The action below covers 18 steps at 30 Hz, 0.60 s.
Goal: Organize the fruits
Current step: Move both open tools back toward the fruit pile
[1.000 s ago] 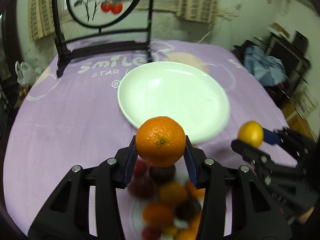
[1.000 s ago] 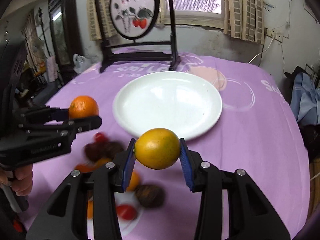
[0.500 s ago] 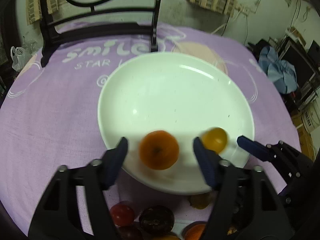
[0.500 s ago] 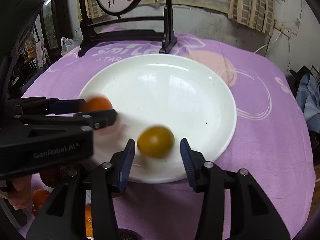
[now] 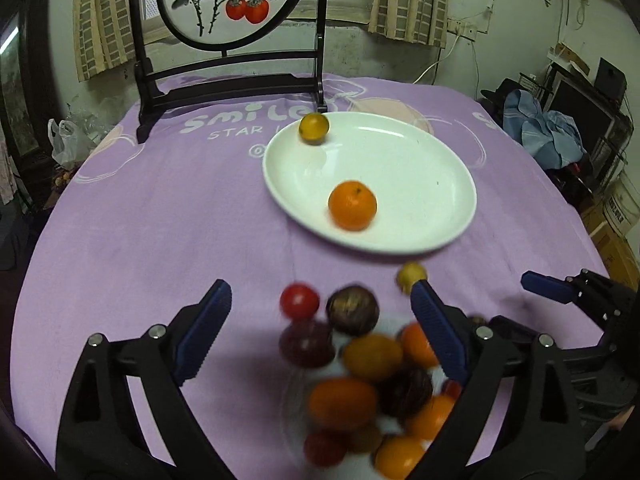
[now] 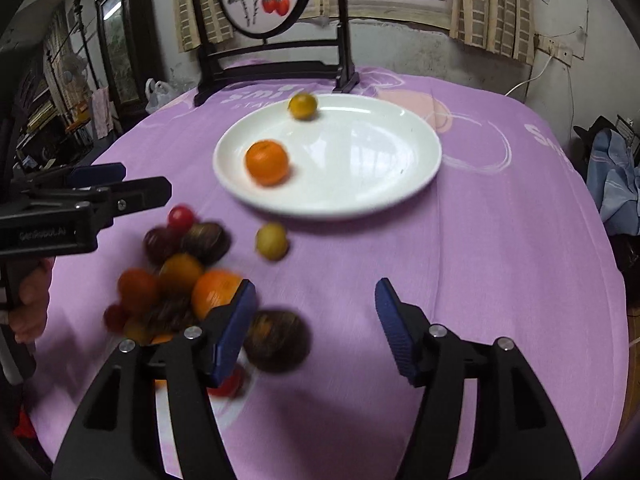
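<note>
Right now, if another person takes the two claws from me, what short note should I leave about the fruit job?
Left claw: open, empty, above the fruit pile.
Right claw: open, empty, near the same pile.
Done: orange and a small yellow-orange fruit lie on the white plate, the small one at its far rim.
Left: the mixed pile, plus one yellow fruit loose on the purple cloth between pile and plate.

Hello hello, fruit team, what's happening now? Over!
Left gripper and right gripper open, empty. Orange and yellow fruit on white plate. Fruit pile waiting. Nothing blocking.
</note>
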Available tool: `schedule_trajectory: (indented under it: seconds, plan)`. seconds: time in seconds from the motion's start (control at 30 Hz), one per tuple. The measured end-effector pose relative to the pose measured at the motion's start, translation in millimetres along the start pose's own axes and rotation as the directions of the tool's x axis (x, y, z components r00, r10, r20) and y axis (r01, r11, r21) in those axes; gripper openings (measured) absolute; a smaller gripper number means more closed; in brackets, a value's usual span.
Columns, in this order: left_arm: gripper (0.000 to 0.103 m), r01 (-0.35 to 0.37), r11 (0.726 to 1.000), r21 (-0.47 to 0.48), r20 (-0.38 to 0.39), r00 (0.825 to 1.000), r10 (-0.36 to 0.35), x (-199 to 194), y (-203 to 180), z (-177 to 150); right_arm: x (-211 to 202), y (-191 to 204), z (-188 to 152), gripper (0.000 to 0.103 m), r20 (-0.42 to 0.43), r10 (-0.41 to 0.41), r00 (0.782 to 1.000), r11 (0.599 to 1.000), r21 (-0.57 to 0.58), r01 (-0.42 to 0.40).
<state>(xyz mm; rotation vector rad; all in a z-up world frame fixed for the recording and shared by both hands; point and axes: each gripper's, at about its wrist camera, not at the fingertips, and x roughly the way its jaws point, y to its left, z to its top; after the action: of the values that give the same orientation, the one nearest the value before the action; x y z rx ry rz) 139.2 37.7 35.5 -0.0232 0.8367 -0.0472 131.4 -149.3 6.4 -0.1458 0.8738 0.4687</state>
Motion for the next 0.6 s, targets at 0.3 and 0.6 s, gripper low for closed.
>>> schedule_trajectory:
  seconds: [0.3, 0.6]
  plan:
    - [0.096, -0.007, 0.998, -0.058, 0.015, 1.0, 0.008, -21, 31, -50, -10, 47, -50, 0.063, -0.074, 0.022, 0.997, 0.995, -0.093, -0.029]
    - [0.096, 0.042, 0.993, -0.106, 0.005, 0.999, -0.042, -16, 58, -63, 17, 56, -43, 0.046, -0.114, -0.014, 0.993, 0.995, -0.096, 0.002]
